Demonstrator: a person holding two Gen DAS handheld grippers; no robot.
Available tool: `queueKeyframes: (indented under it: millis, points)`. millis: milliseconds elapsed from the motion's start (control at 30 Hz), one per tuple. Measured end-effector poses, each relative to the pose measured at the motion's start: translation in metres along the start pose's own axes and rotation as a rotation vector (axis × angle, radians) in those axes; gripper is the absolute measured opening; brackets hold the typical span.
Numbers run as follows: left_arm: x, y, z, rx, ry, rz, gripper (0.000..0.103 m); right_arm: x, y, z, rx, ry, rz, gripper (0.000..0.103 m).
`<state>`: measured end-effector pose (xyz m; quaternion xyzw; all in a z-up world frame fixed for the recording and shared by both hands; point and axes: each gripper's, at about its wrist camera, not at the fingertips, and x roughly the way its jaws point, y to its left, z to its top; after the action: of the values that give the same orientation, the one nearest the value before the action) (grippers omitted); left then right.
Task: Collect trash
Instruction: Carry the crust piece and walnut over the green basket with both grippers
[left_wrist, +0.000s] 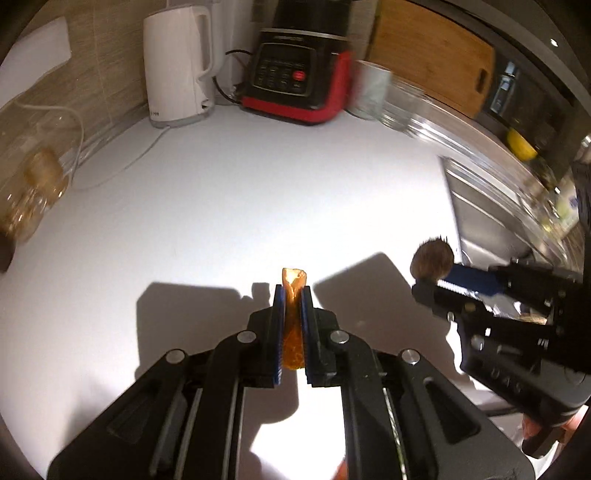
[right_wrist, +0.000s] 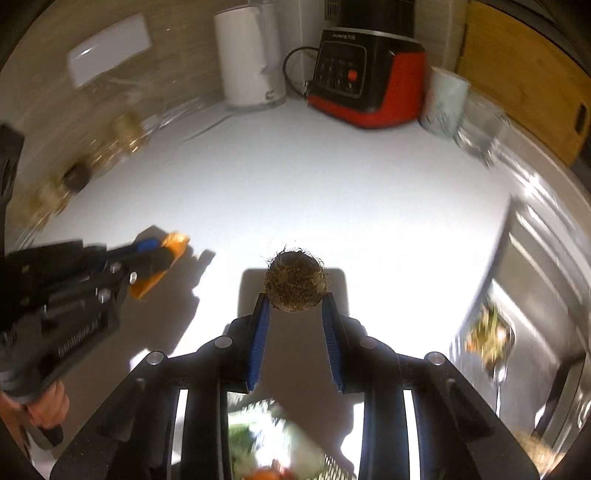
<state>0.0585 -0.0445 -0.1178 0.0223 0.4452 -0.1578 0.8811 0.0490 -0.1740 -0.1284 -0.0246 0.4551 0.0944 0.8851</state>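
Above the white tabletop, left tongs clamp an orange peel; right tongs pinch a fibrous husk ball by fingertips only. The round ball may slip out during transport.

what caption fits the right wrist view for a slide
Right hand-held gripper grips a hairy brown ball above the white counter; the left hand-held gripper holds orange peel.

Kettle stands left of blender, behind both claws.
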Motion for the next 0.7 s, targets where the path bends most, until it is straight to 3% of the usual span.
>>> queueKeyframes:
  millis: [200, 367, 467, 533, 700]
  points:
    - [-0.049, -0.039, -0.073, -0.001, 0.008, -0.031, 0.009, -0.052, 0.009, -0.1, -0.005, 0.041, 0.015, 0.03]
    - [-0.069, -0.072, -0.121, 0.014, 0.041, -0.026, 0.009, -0.079, 0.013, -0.159, -0.018, 0.073, 0.022, 0.03]
    - [-0.077, -0.087, -0.145, 0.012, 0.058, -0.036, 0.009, -0.09, 0.015, -0.184, -0.015, 0.081, 0.026, 0.029]
    - [-0.081, -0.094, -0.156, 0.015, 0.061, -0.035, 0.009, -0.095, 0.017, -0.194, -0.019, 0.082, 0.033, 0.019]
    - [-0.086, -0.102, -0.171, 0.023, 0.064, -0.021, 0.009, -0.095, 0.022, -0.203, -0.041, 0.081, 0.036, 0.018]
